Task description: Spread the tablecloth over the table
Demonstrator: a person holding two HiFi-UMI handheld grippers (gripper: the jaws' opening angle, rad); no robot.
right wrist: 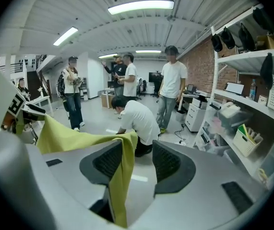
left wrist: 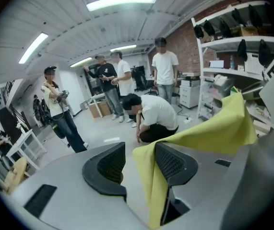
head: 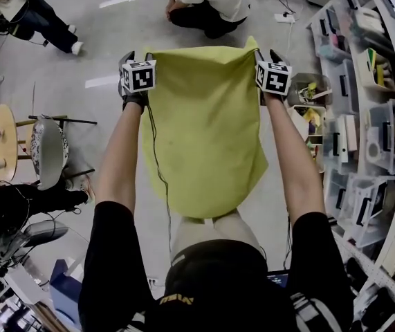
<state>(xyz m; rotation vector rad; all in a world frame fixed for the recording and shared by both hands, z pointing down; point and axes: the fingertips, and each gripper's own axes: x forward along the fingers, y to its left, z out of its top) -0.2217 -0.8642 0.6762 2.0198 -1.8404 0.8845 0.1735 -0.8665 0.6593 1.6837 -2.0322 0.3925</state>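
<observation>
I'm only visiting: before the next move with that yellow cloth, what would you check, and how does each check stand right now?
1. Left gripper jaws apart: ok. A cloth corner drapes over one jaw, not pinched.
2. Right gripper jaws apart: ok. Same there.
3. Tablecloth free of both grippers: not ok. It hangs on one jaw of each.
4. Cloth lying flat over the table: cannot tell. What lies under it is hidden.
5. Bystanders clear: ok. The crouching person is beyond the cloth's far edge.
</observation>
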